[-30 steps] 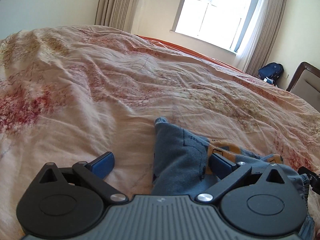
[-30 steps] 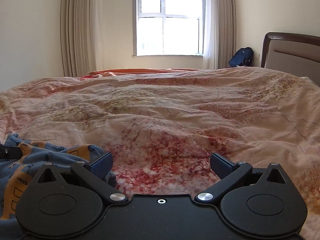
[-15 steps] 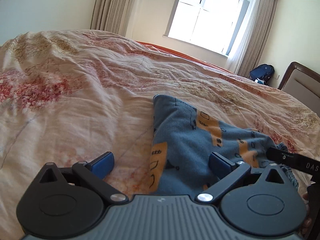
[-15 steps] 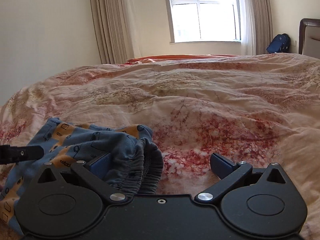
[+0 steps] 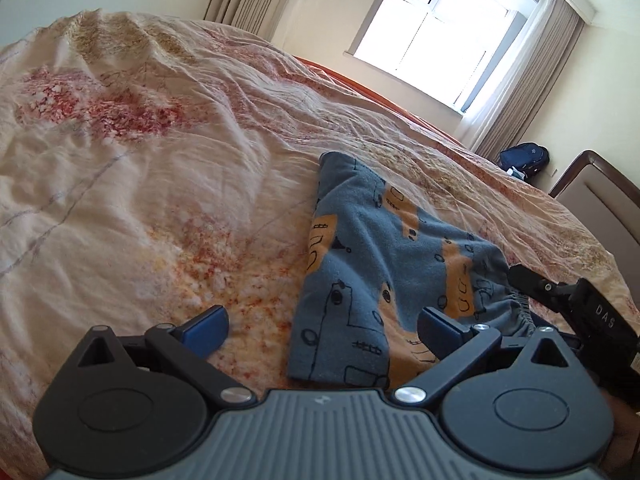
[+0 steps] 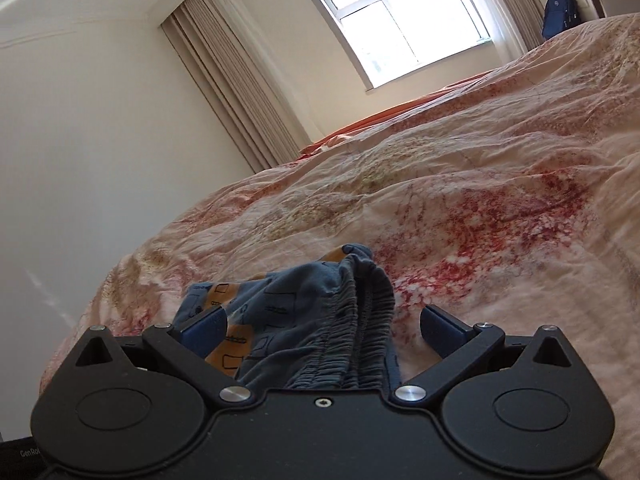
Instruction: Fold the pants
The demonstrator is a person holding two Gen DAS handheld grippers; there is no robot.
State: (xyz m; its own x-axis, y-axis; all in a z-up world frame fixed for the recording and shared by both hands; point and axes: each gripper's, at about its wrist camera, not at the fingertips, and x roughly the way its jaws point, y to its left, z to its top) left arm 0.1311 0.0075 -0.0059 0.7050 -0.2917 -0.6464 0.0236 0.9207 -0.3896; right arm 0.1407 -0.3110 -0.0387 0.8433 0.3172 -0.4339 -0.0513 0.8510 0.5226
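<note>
On the bed, near its close edge, lie the small blue cotton pants printed with orange vehicles (image 5: 360, 272), folded into a compact bundle on the wrinkled cream quilt with red floral patches (image 5: 160, 184). In the left wrist view the pants lie flat, one narrow end pointing up the bed and the gathered elastic waistband (image 6: 360, 320) toward the right. The left gripper with blue-padded black fingers (image 5: 320, 328) hovers low over the near edge of the fabric with its jaws spread wide, holding nothing; one pad (image 5: 206, 326) sits over bare quilt, the other (image 5: 440, 330) over the pants. The right gripper, black with the same blue pads (image 6: 320, 328), also has its jaws wide apart, straddling the waistband end of the bundle without clamping it (whether a pad touches the cloth cannot be told). Its black body shows at the right edge of the left wrist view (image 5: 576, 308), just beside the waistband. Beyond the bed are a bright white-framed window (image 6: 400, 16), beige pleated curtains (image 6: 240, 92), a dark blue backpack (image 5: 524, 158) by the wall and a brown padded headboard (image 5: 600, 200).
</note>
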